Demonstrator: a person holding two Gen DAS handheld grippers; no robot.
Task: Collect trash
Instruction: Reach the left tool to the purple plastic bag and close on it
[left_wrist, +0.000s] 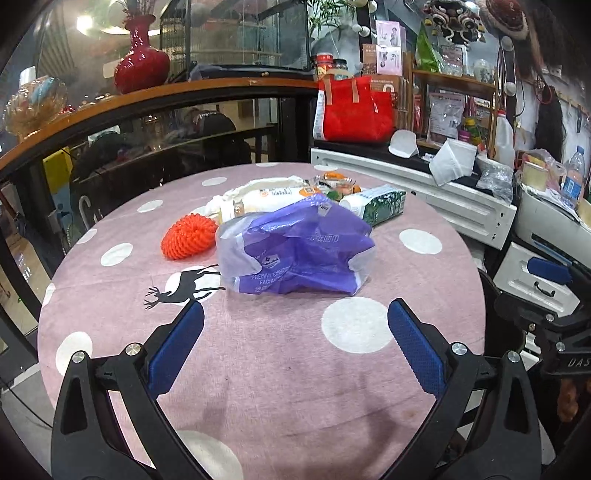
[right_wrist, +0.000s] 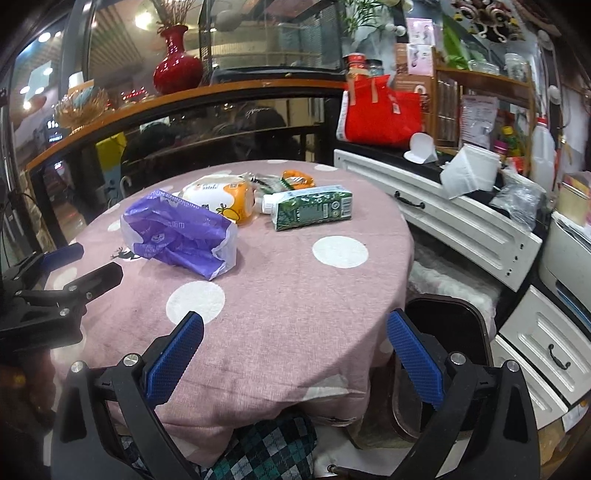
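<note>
A: How are the tongs standing?

B: Both are gaping wide and holding nothing. The left gripper (left_wrist: 295, 317) is hovering low over the tablecloth (left_wrist: 280, 369), and the right gripper (right_wrist: 295, 328) is hanging near the table's edge, partly over a dark bin (right_wrist: 447, 328) just beyond its right finger.

A: Which piece of trash is lying closest?

B: The purple tissue wrapper (left_wrist: 295, 247). It is sitting straight ahead of the left gripper, near its fingertips, with its long axis running across the gap between them. From the right gripper it is lying ahead and off to the left, so I'd judge the left hand nearer.

A: And how would it handle?

B: It is thin, crumpled, glossy plastic, slack and mostly empty, so it is likely collapsing under a pinch. Beyond it an orange foam net (left_wrist: 189, 238) is lying ahead-left, ribbed and springy. A green carton (right_wrist: 312, 207), boxy and on its side, is lying ahead of the right gripper, well apart.
</note>
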